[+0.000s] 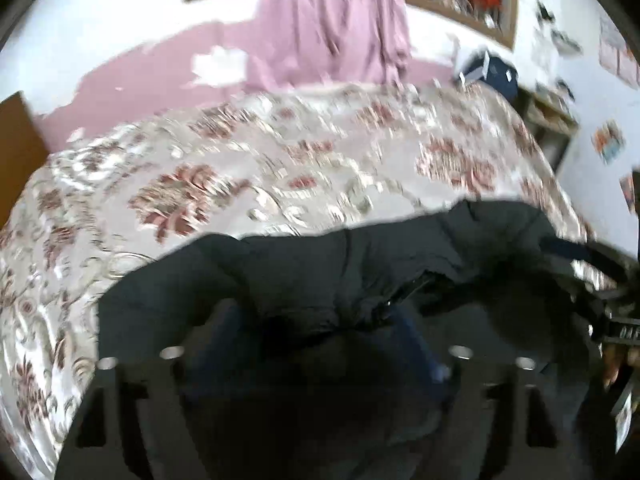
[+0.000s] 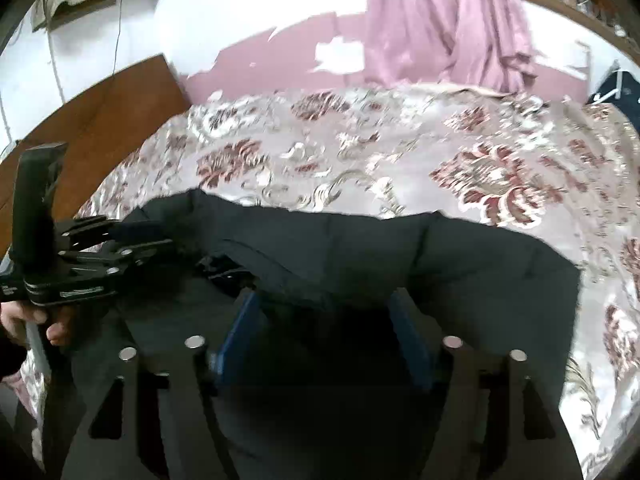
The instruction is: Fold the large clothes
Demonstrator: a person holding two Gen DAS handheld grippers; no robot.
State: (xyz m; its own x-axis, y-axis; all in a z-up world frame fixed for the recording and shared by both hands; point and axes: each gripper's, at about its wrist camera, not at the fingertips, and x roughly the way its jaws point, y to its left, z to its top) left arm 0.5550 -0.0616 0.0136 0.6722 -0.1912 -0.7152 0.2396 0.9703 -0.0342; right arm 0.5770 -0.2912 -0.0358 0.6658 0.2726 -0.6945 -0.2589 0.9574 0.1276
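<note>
In the left wrist view, the dark padded jacket [image 1: 328,280] lies on the floral bedspread [image 1: 240,176], at the spread's near edge, folded over on itself with a zipper line showing where two layers meet. The left gripper [image 1: 320,344] hovers above the jacket with its blue fingers [image 1: 416,340] spread wide and nothing pinched between them (they are dim against the dark cloth, so the tips are hard to make out). Far across the bedspread from the jacket, a pink curtain [image 1: 336,24] hangs against the wall.

In the right wrist view, the same jacket [image 2: 360,248] stretches across the near side of the bedspread [image 2: 360,152]. The right gripper [image 2: 324,340] is also apart, its blue fingers [image 2: 240,332] standing wide over the jacket and gripping no cloth. To the jacket's left, a hand [image 2: 36,320] holds the other gripper's handle.

By its quilted bulk I judge the jacket soft, puffy and springy, light for its size, with a smooth shell likely to slip and folds likely to spring back. The best hold looks like a firm seam, hem or the zipper edge, pinched deep through both layers.

No container is visible near the jacket.
</note>
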